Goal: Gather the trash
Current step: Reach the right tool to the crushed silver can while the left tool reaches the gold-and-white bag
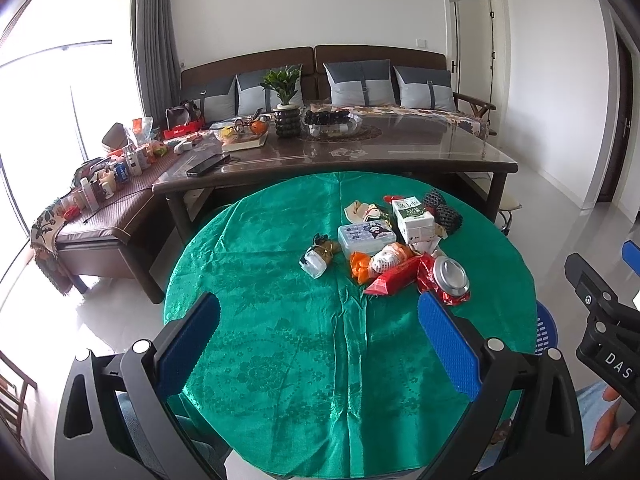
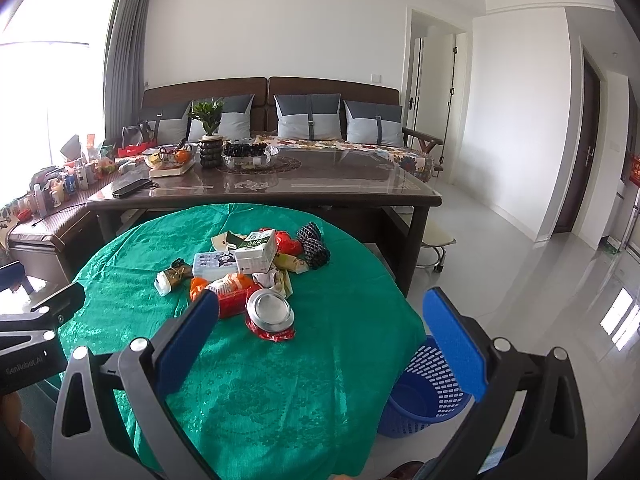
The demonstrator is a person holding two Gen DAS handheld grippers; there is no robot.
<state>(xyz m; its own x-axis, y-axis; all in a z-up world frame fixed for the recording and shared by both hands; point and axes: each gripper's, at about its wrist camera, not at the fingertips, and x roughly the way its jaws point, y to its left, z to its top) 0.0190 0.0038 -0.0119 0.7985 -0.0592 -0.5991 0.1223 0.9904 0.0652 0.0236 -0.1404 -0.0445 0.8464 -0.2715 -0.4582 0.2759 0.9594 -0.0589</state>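
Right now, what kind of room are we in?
Most likely a home living room: a long sofa with grey cushions sits behind a dark coffee table, and a potted plant stands on it.

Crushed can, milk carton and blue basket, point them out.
crushed can [image 2: 270,309], right wrist view, on its silver end
milk carton [image 2: 256,254], right wrist view, white side
blue basket [image 2: 436,392], right wrist view, perforated wall

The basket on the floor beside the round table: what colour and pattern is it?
Blue plastic basket with slotted, perforated walls; clearest in the right wrist view.
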